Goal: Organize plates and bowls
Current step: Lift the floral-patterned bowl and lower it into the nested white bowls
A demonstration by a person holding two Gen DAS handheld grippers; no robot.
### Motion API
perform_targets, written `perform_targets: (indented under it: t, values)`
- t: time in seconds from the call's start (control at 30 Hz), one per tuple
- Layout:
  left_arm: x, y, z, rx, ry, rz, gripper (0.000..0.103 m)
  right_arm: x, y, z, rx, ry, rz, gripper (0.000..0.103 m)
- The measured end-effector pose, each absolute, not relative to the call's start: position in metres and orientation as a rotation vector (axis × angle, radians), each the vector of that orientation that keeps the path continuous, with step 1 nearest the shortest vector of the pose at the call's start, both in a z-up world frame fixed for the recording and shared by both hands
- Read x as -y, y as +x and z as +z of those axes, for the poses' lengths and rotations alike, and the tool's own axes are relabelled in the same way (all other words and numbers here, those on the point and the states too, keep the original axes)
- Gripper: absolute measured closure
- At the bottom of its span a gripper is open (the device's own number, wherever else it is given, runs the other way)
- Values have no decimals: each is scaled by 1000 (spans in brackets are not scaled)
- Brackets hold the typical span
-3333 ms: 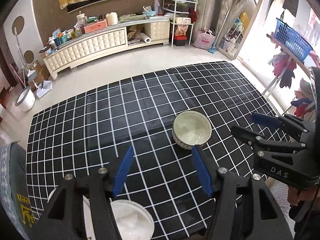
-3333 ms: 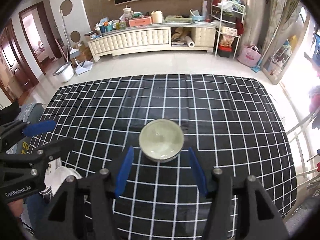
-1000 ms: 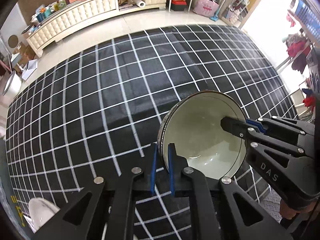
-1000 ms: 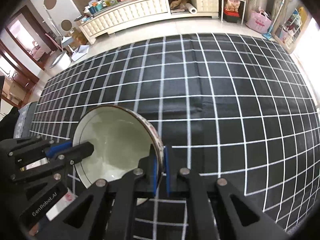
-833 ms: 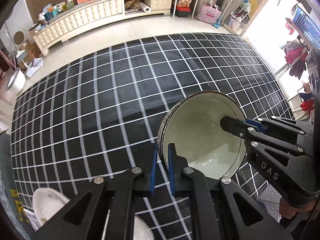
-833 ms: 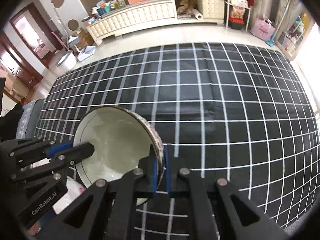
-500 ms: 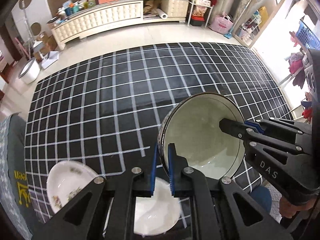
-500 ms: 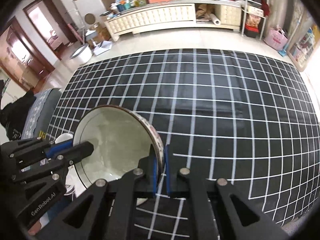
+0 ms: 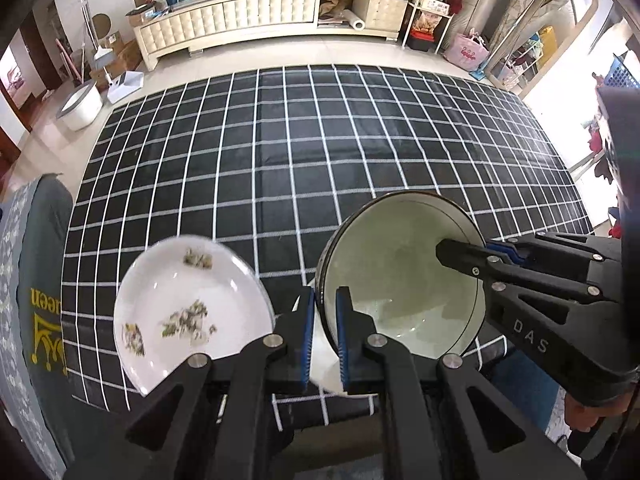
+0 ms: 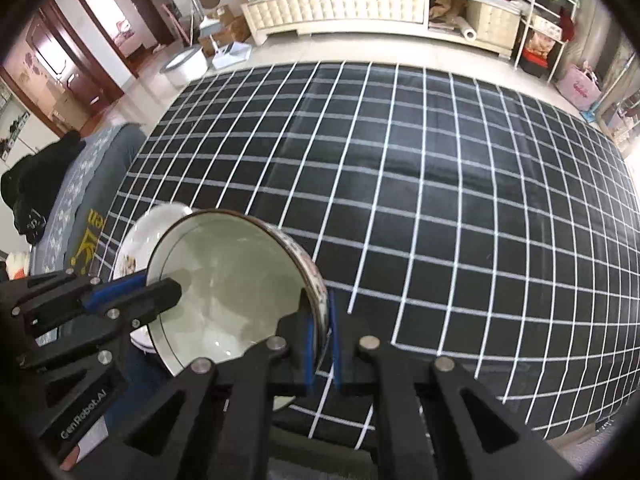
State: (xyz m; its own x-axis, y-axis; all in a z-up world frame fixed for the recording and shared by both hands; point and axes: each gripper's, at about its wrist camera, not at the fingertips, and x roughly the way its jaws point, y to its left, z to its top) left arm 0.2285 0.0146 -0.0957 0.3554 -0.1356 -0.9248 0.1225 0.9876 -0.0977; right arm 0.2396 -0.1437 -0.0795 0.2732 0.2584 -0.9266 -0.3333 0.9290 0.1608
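I hold the bowl (image 9: 400,280) pinched at opposite rims by my left gripper (image 9: 322,334) and right gripper (image 10: 320,354), with the white plates (image 9: 188,308) just below-left of it.

Open cloth ahead, crowded near edge

My checked cloth (image 9: 320,152) lies bare ahead; the flowered plate (image 9: 180,308) and a white dish (image 9: 324,364) block my near-left corner.

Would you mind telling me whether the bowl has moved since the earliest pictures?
Yes. The bowl left the middle of the checked cloth and now hangs over its near edge, near the floral plate.
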Motion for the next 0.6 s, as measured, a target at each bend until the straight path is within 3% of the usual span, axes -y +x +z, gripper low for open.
perform_targets:
  t: [0.6]
  values:
    - [-26,203,-129,-1244,-38,-154,94,125,219,-112,-1308,-155,375,92]
